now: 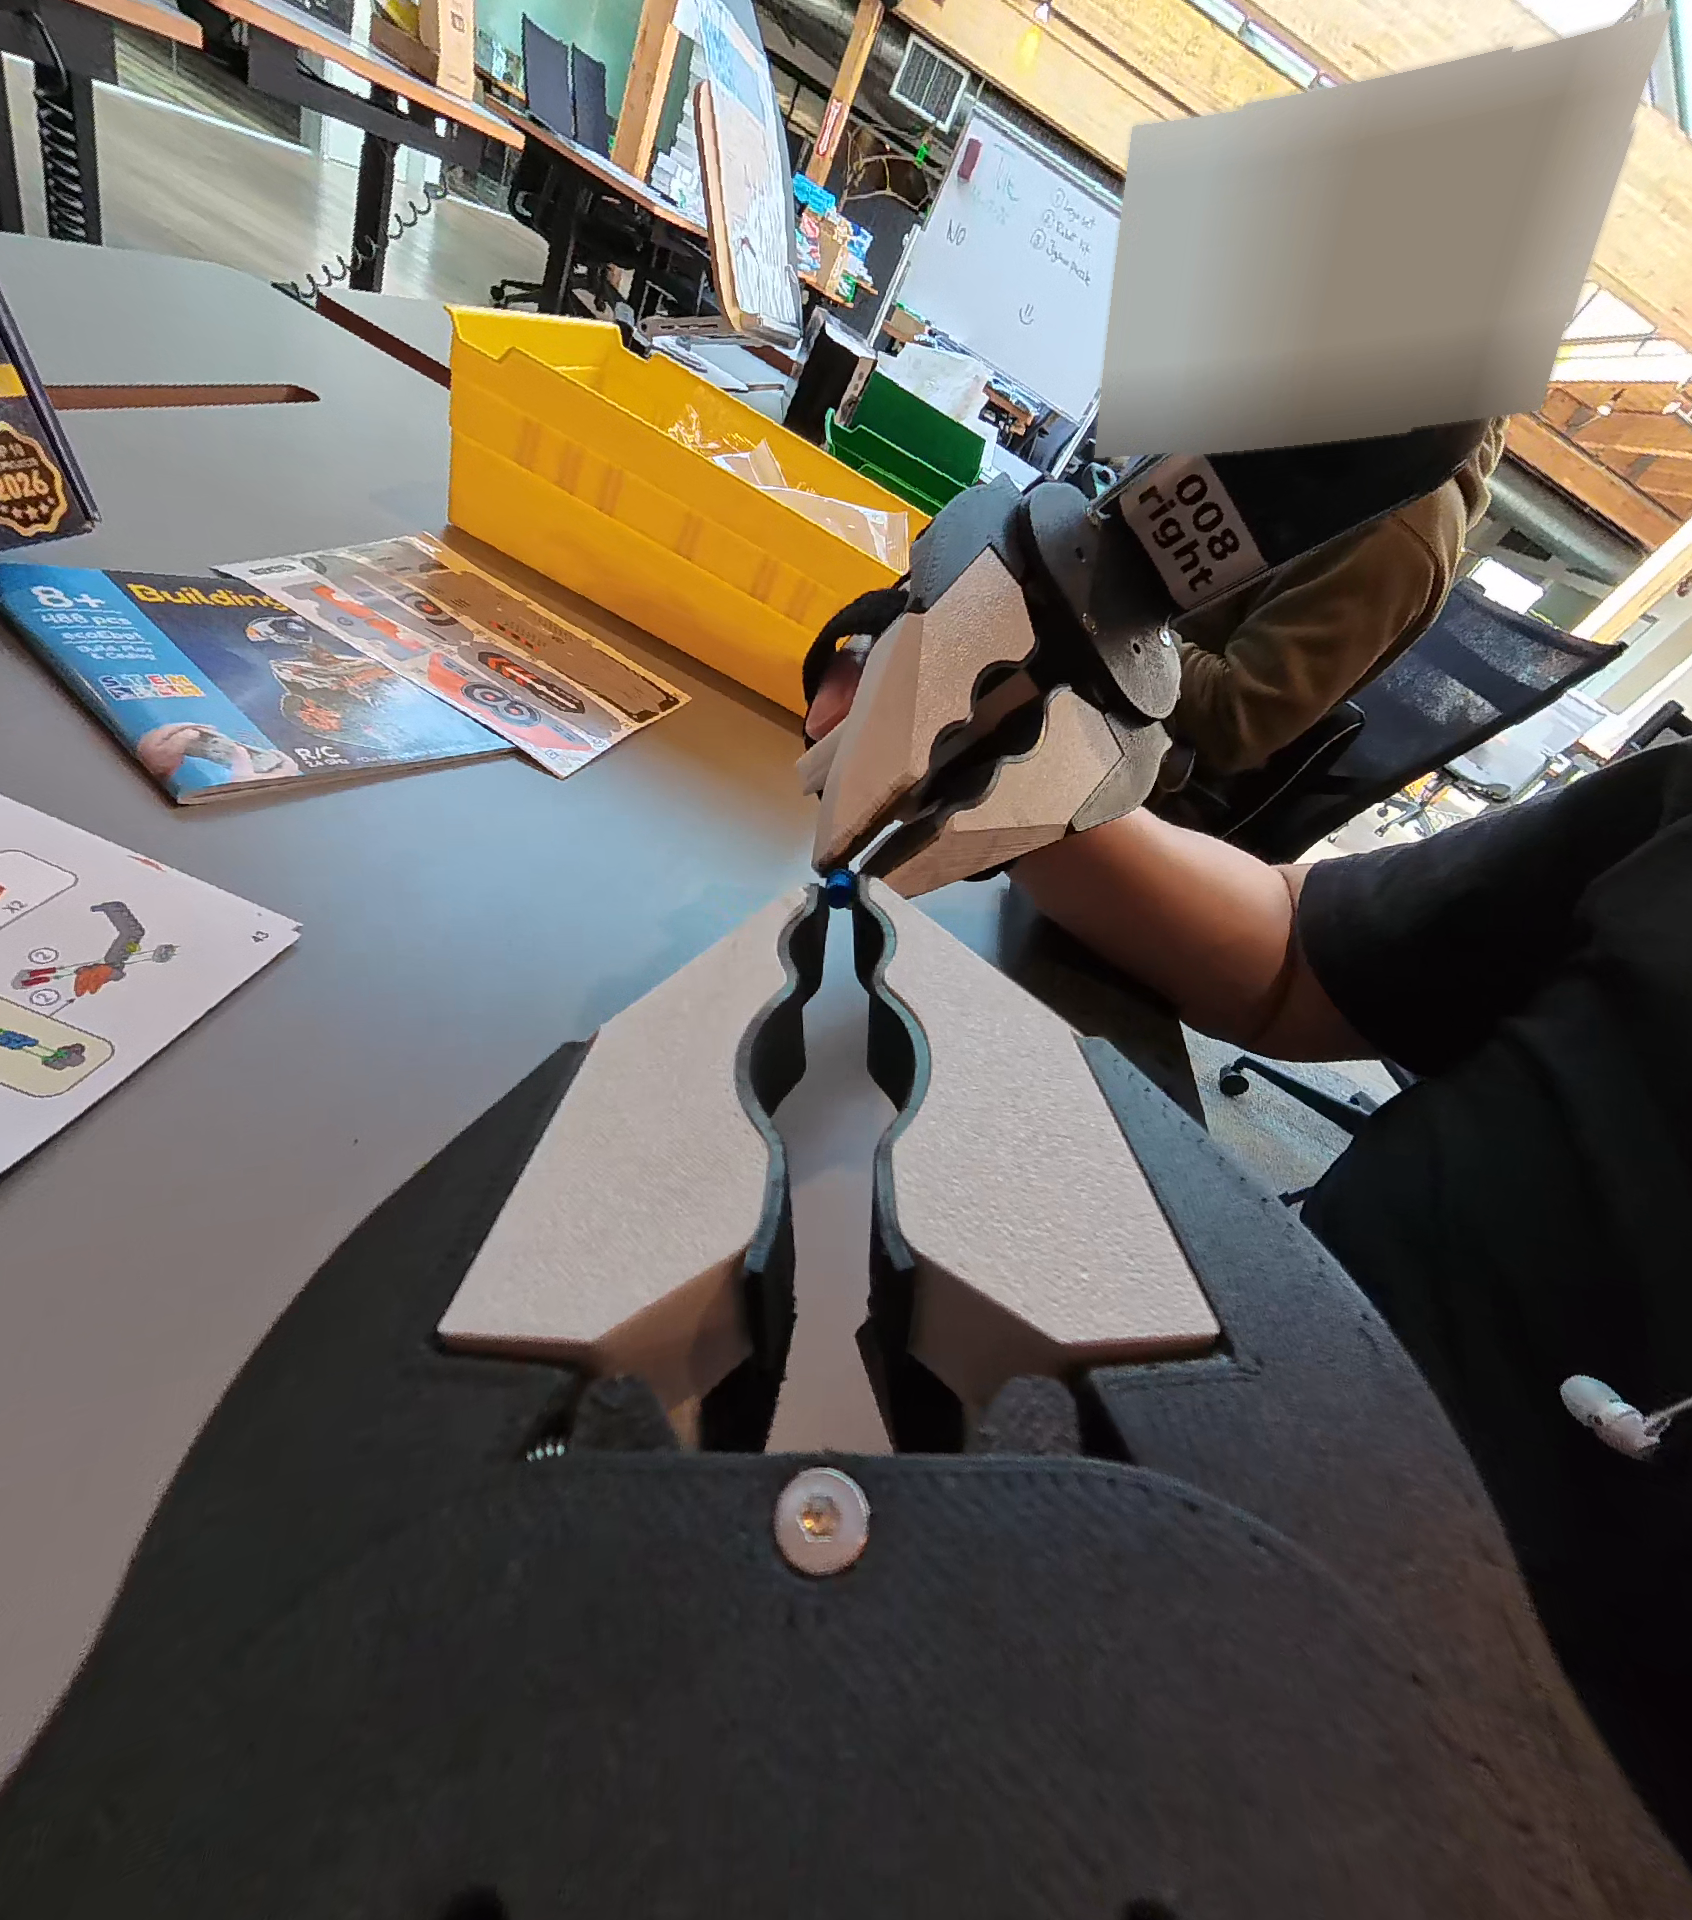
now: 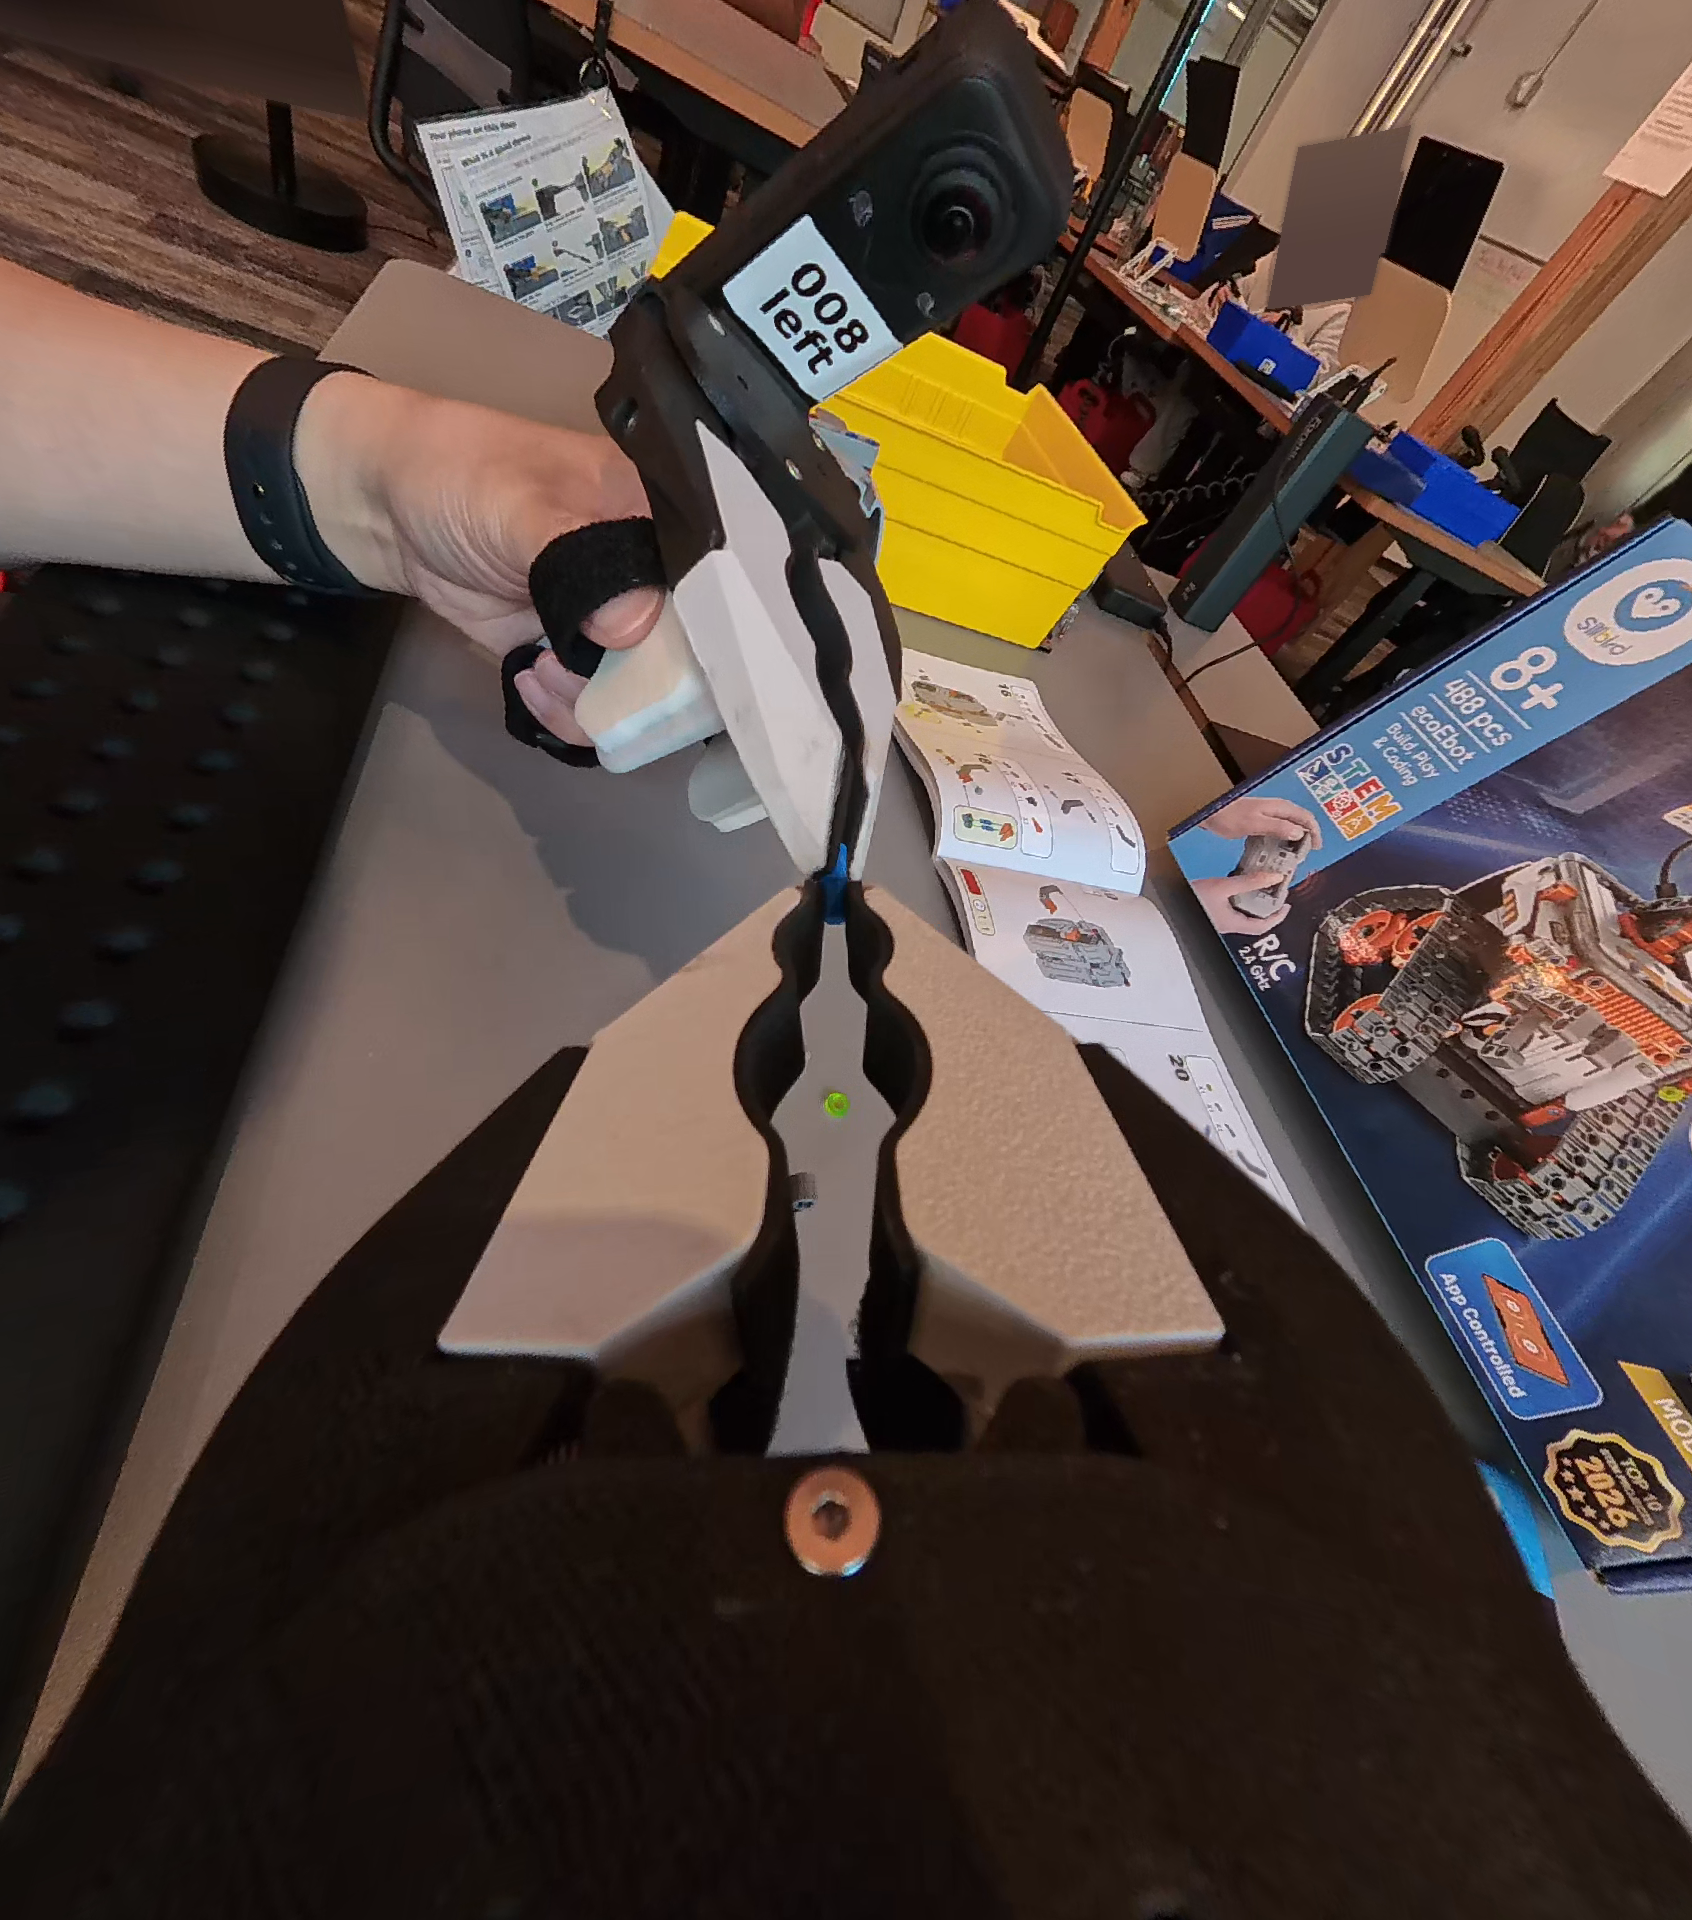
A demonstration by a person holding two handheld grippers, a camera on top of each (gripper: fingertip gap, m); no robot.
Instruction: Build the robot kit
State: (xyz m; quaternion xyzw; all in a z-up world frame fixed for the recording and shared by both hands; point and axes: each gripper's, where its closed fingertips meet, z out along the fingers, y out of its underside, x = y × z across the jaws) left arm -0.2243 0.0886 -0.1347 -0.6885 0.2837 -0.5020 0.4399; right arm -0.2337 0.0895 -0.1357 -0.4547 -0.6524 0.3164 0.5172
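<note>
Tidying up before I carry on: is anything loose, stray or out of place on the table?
Two tiny pieces lie loose on the bare grey table: a lime green piece and a small grey piece, below the right hand-held gripper, apart from the yellow bin.

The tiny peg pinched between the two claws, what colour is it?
The peg is blue. It shows best in the right wrist view, held between both claw tips.

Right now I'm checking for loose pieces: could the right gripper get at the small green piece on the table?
Probably not yet: the right gripper is shut on the blue piece, which the left gripper also pinches. The green piece lies unobstructed on the table below.
</note>
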